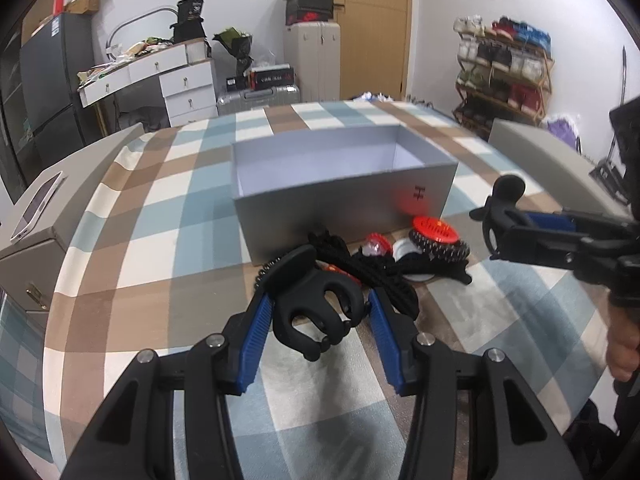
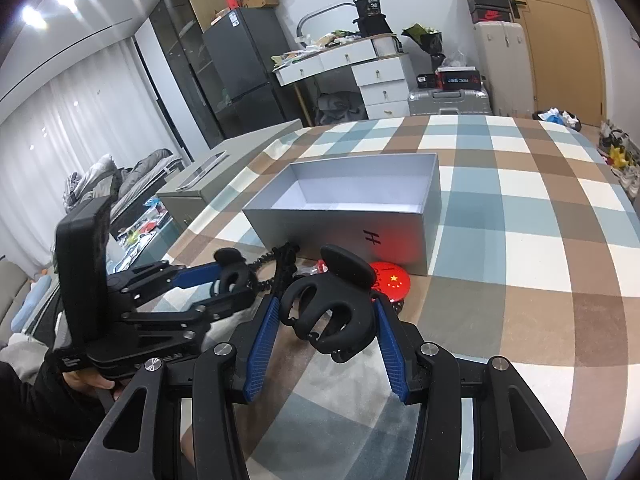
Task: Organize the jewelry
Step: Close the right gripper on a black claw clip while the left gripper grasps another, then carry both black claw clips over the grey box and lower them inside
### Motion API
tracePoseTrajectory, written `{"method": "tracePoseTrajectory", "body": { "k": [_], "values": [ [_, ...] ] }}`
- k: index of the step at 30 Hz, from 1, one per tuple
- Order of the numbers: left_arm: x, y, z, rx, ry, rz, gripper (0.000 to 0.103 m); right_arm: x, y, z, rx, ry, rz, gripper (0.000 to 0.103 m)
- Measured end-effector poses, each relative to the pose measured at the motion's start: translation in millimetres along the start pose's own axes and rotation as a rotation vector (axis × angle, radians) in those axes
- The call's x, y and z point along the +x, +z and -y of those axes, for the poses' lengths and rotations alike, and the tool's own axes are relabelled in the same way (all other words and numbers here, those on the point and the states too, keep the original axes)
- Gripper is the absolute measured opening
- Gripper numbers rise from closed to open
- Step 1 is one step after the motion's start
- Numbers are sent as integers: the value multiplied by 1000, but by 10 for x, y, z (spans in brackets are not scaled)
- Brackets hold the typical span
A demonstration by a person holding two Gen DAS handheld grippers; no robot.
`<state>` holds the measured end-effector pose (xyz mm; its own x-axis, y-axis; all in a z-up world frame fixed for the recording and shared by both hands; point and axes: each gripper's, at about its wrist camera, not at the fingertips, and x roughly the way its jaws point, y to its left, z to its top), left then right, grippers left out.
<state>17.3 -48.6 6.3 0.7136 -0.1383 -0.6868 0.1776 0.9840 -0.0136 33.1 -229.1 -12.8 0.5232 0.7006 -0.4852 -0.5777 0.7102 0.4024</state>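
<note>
An open grey box (image 1: 340, 204) with a pale, empty inside stands on the checked tablecloth; it also shows in the right wrist view (image 2: 352, 236). In front of it lies a pile of jewelry: black bead strands (image 1: 384, 276), a red round badge (image 1: 434, 229), a small red-and-clear piece (image 1: 376, 245). My left gripper (image 1: 320, 320) is open just before the pile, its black claw-shaped fingertips (image 1: 308, 276) above the cloth. My right gripper (image 2: 326, 316) is open too, near the red badge (image 2: 390, 280). The left gripper shows in the right view (image 2: 232, 276).
A grey cabinet (image 1: 44, 216) with a phone on it stands left of the table. Another grey surface (image 1: 548, 160) lies to the right. Behind are a white desk (image 1: 160, 76), suitcases, a shoe rack (image 1: 504, 68) and a door.
</note>
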Motion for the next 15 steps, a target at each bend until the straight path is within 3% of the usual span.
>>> {"method": "tracePoseTrajectory", "body": {
  "k": [15],
  "values": [
    [-122, 356, -231, -70, -28, 126, 43, -76, 266, -2, 36, -3, 99, 47]
  ]
}}
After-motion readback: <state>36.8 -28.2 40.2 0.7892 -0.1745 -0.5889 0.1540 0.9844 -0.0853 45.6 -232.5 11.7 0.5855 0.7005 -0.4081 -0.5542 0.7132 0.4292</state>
